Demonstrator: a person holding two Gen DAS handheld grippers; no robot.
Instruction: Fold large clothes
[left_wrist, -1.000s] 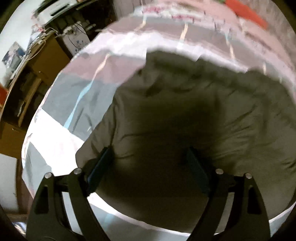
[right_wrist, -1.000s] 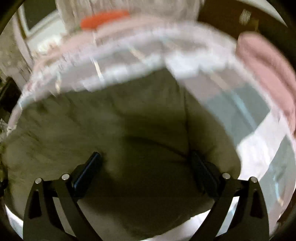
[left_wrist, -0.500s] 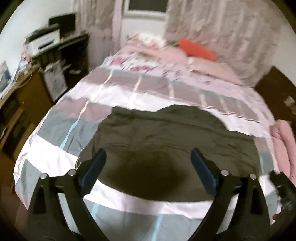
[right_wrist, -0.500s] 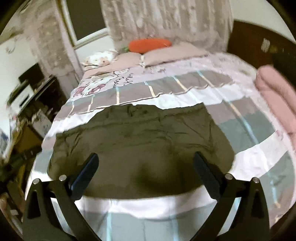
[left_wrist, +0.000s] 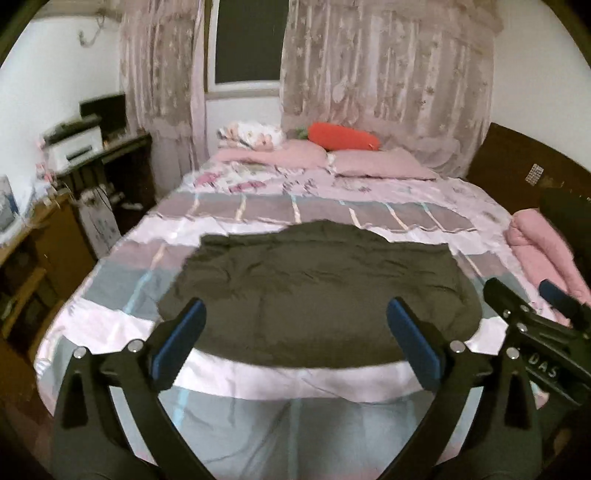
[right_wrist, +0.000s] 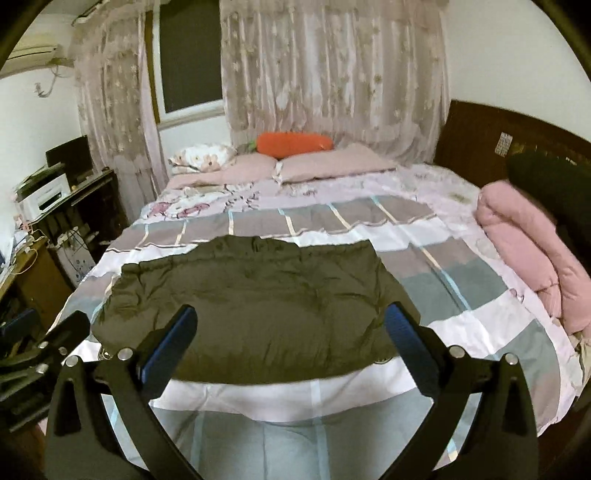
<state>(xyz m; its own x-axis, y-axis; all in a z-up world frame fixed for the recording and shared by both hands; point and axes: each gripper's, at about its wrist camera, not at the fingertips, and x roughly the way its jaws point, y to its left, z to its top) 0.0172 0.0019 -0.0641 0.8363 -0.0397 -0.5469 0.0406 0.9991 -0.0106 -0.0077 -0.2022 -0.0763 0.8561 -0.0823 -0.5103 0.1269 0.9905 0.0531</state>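
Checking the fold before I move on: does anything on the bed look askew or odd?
Nothing stands out. The dark olive padded garment lies as a wrinkled, roughly rectangular bundle on the striped patchwork bedspread, and both the left gripper and right gripper are open, holding nothing.

left gripper (left_wrist: 295, 328): jaws spread wide, nothing held, raised and level | right gripper (right_wrist: 290, 328): jaws spread wide, nothing held, alongside the left

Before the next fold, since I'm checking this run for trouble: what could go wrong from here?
Both the left gripper and the right gripper are open and hold nothing, above the puffy dark olive garment. Its padding may spring back and undo a fold. On the smooth-looking bedspread, a pull could drag the whole garment. A pinch near its edge might also catch the bedspread.
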